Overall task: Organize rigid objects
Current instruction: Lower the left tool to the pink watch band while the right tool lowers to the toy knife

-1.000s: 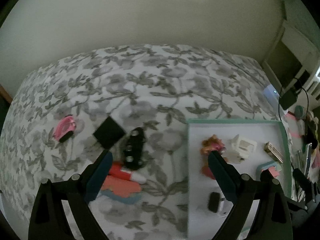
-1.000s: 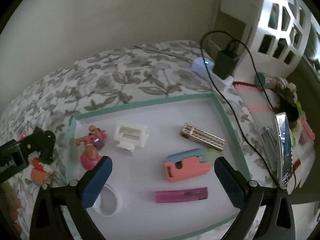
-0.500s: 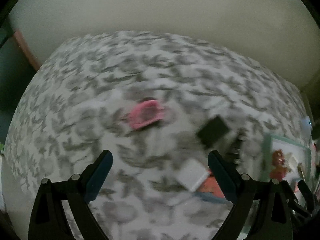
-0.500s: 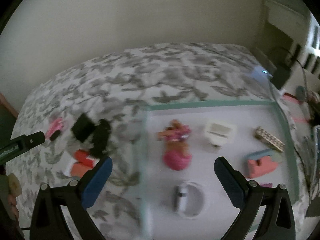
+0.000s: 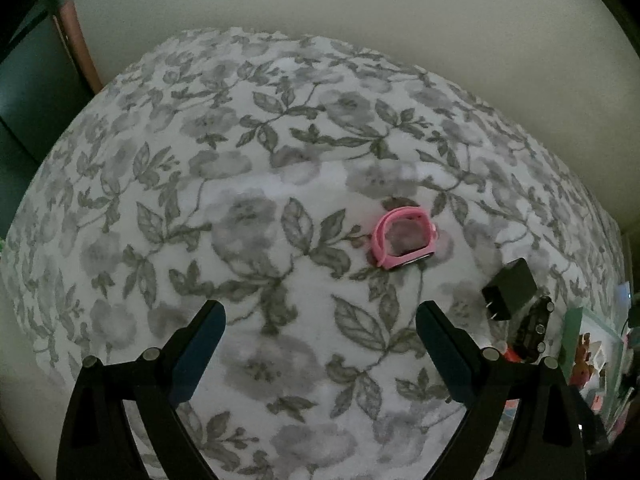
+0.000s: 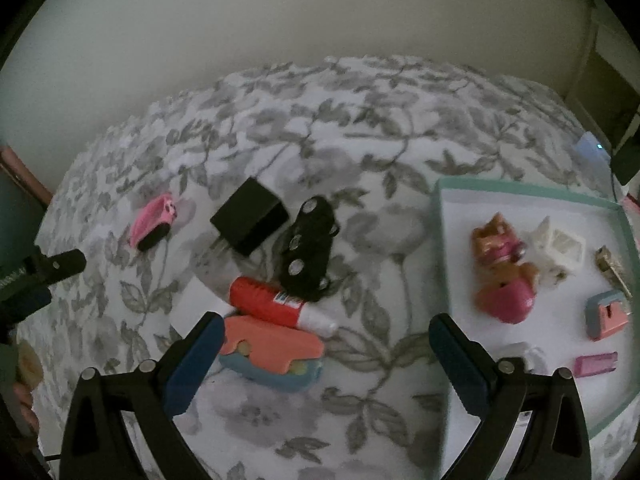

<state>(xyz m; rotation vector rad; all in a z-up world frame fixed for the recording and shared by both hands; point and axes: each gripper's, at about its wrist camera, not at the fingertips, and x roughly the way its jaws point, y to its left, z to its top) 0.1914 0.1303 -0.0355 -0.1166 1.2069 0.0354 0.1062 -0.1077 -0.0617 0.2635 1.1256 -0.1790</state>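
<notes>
A bed with a grey floral cover (image 5: 280, 240) carries everything. In the left wrist view the left tongs (image 5: 320, 344) hang wide open and empty above bare cover; the pink watch (image 5: 404, 238), a closed rubbery loop lying on its side, sits ahead and right of them with nothing between. Beyond it to the right lie a black plug adapter (image 5: 510, 288), prongs toward the camera, and a black toy car (image 5: 534, 328).

In the right wrist view the right tongs (image 6: 326, 354) are also wide open and empty, over a red glue tube (image 6: 276, 302) whose white cap points right, resting on a coral-and-blue block (image 6: 272, 354). The car's long axis runs top to bottom. To the right, a teal-rimmed white tray (image 6: 520, 192) holds a toy figure (image 6: 504, 276) and small pieces.
</notes>
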